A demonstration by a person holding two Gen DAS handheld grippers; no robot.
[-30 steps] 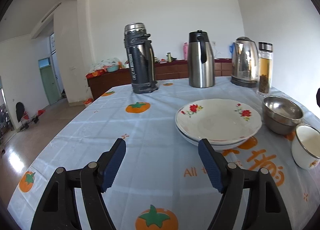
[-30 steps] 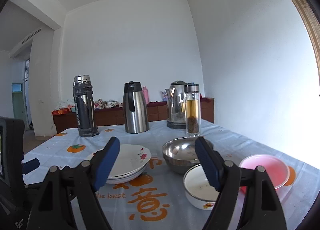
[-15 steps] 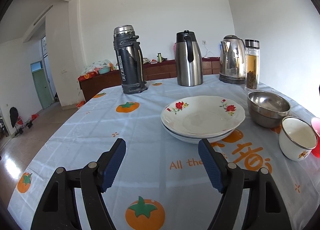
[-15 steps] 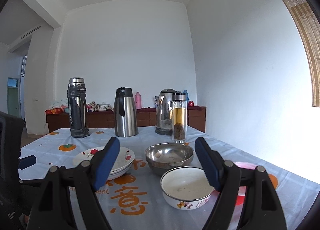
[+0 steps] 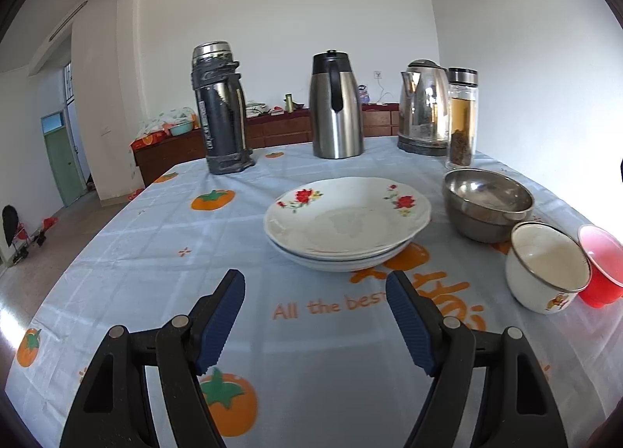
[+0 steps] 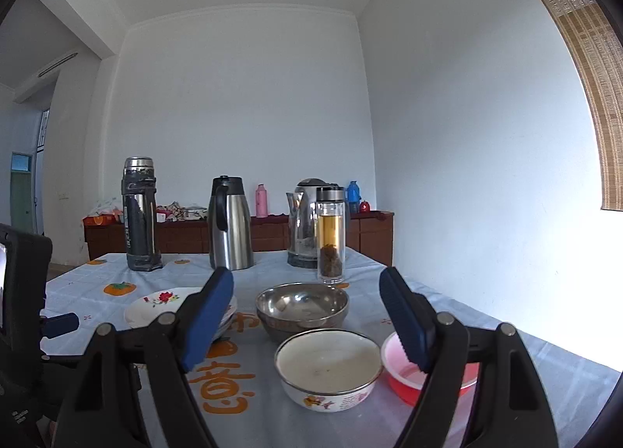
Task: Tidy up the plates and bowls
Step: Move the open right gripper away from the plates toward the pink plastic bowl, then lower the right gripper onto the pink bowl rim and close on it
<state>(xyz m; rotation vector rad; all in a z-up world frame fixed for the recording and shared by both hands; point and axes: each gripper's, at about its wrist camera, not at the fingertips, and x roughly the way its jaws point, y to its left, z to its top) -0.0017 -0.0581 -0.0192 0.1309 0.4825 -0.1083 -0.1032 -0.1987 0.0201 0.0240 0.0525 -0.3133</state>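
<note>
While a pale blue tablecloth (image 5: pixel 163 237) printed with orange persimmons is covering the whole table, its orange lettering is reading "All the best" in the left wrist view, with large orange Chinese characters beside it. Along the far edge, a dark worn thermos (image 5: pixel 222 109), a steel carafe (image 5: pixel 337 107), an electric kettle (image 5: pixel 424 109) and a glass tea bottle (image 5: pixel 461 119) are standing upright in a row.

The stack of flowered plates (image 5: pixel 346 220) is sitting mid-table, straight ahead of the left gripper (image 5: pixel 315 288) and a little beyond its tips. That gripper's jaws are standing wide apart, holding nothing.

To the right of the plates, the steel bowl (image 6: pixel 301 306) is resting near the tea bottle. Nearer the camera, the white enamel bowl (image 6: pixel 329 362), bearing a small cartoon print on its side, is lying just beside the pink bowl (image 6: pixel 428 374); whether they touch I cannot tell. The right gripper (image 6: pixel 307 284) is hanging above the table with its jaws spread wide and empty, the steel and enamel bowls showing between its fingers and the pink bowl partly behind the right finger (image 6: pixel 405 315).
</note>
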